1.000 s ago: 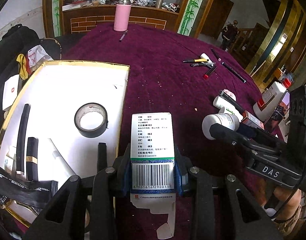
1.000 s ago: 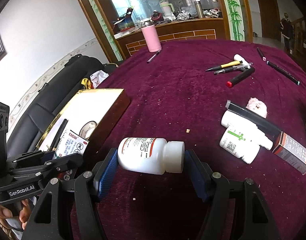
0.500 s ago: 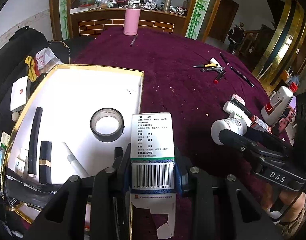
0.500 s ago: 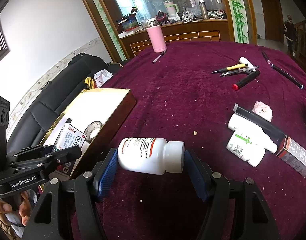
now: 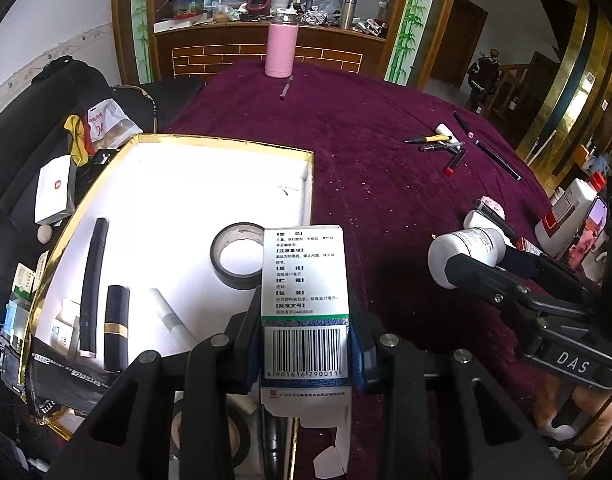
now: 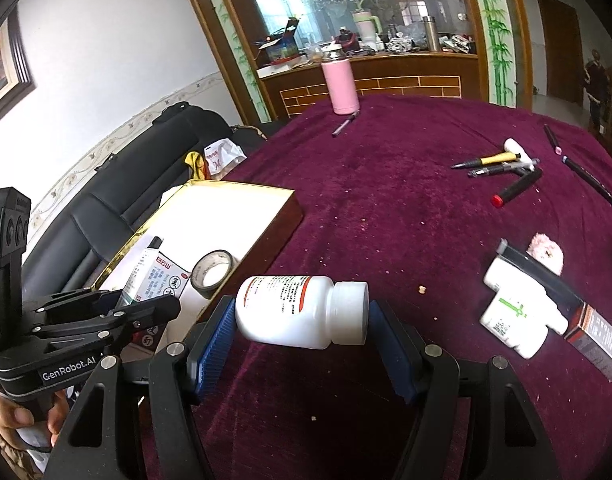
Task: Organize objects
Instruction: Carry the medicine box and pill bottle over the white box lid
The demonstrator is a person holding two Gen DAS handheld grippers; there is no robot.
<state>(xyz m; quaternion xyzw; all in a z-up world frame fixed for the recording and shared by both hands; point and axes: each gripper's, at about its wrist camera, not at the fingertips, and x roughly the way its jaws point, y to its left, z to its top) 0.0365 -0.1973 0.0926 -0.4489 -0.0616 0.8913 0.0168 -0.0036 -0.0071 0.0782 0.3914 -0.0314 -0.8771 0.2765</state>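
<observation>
Over the near right rim of a gold-edged tray (image 5: 225, 144): left gripper (image 5: 303, 344) clamping a white medicine carton (image 5: 306, 280) between blue pads, barcode facing up, printed end pointing toward the far side, torn flap hanging at the near end. Lying on the tray's white floor, just left of the carton: a roll of black tape (image 5: 235, 256), a long black stick (image 5: 93, 284), a black tube with a gold band (image 5: 117, 326) and a pale tube (image 5: 167, 312). To the right, over the maroon tablecloth (image 5: 366, 140): right gripper (image 6: 303, 338) gripping a white pill bottle (image 6: 301, 310) end to end, bottle lying sideways, cap pointing right, base against the left pad, raised off the cloth beside the tray's outer wall. Resting on the cloth near the right edge: a second white bottle (image 6: 514, 312) under a flat black strip (image 6: 540, 276), a dark carton (image 6: 598, 340) touching it, a pink fluffy ball (image 6: 548, 252) just beyond. Scattered farther off: several pens (image 6: 502, 164) and a red-capped marker (image 6: 516, 188). Standing upright at the far end: a pink flask (image 6: 340, 84), with one more pen (image 6: 344, 126) just in front. Showing at the near left corner of the right view: a hand (image 6: 9, 416) wrapping the left gripper's handle.
</observation>
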